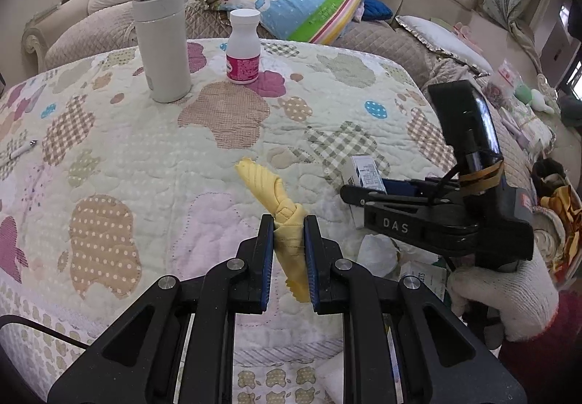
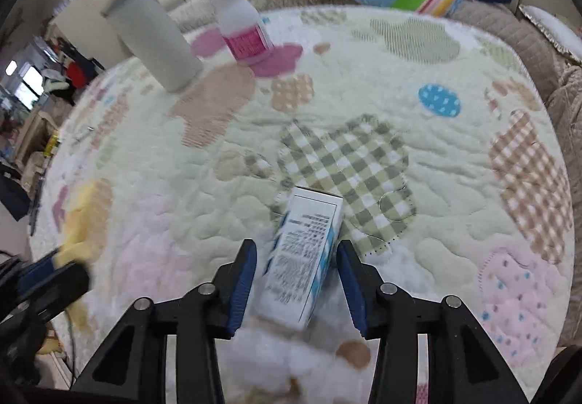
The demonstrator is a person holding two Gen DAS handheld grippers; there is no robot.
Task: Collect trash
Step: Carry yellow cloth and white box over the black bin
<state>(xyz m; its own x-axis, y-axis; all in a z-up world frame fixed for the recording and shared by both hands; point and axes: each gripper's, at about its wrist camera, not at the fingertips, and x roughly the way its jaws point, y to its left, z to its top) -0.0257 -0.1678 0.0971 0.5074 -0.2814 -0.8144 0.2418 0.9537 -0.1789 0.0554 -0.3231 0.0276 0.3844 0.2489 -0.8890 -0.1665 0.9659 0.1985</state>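
Note:
My left gripper point(image 1: 288, 220) is shut on a knotted yellow cloth strip point(image 1: 271, 186); its free end lies on the quilted table cover point(image 1: 145, 156). A small white and blue carton point(image 2: 305, 251) lies on the cover between the pads of my right gripper point(image 2: 296, 246). A narrow gap shows on each side of the carton, so the gripper is open. In the left wrist view the right gripper point(image 1: 349, 195) reaches in from the right, held by a white-gloved hand point(image 1: 509, 295), with the carton point(image 1: 363, 171) at its tips. Crumpled white paper point(image 1: 374, 253) lies under that gripper.
A tall white flask point(image 1: 163, 40) and a white bottle with a pink label point(image 1: 243, 47) stand at the far side of the table. A pen point(image 1: 22, 149) lies at the left edge. A sofa with pillows point(image 1: 302, 7) runs behind. Cluttered items point(image 1: 560, 207) sit right of the table.

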